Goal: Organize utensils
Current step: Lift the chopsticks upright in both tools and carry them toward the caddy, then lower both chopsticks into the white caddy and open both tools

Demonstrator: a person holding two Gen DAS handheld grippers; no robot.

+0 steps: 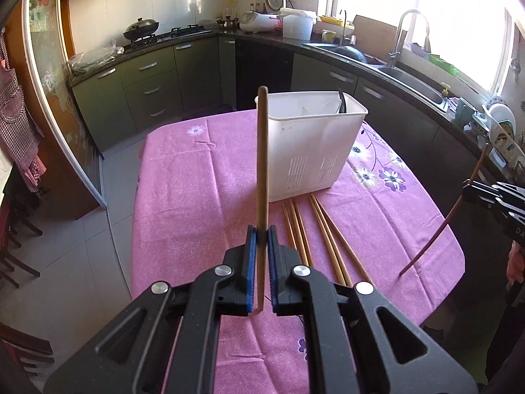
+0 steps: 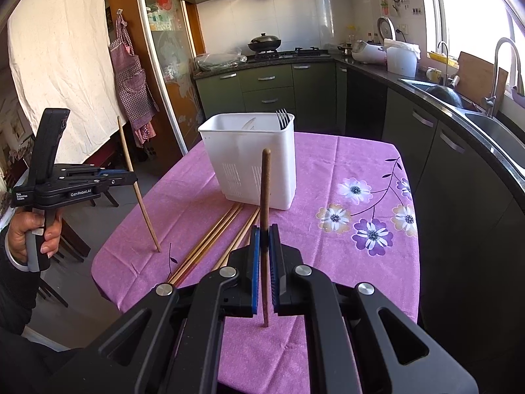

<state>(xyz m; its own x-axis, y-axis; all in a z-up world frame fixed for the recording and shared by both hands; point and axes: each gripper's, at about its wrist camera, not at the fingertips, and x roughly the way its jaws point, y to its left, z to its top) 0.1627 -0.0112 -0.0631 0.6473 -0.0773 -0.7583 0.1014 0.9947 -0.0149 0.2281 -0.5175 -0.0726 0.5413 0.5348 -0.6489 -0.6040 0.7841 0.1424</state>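
Note:
A white plastic utensil caddy stands on the pink tablecloth; it also shows in the right wrist view with a dark fork inside. My left gripper is shut on a light wooden chopstick, held upright with its tip on the cloth; the right wrist view shows this gripper and chopstick. My right gripper is shut on a dark brown chopstick, upright, tip on the cloth; it also shows in the left wrist view. Several loose chopsticks lie in front of the caddy.
The table has a flowered pink cloth. Dark kitchen counters with a sink run along the right. Green cabinets and a stove with a wok stand behind. Chairs stand at the left.

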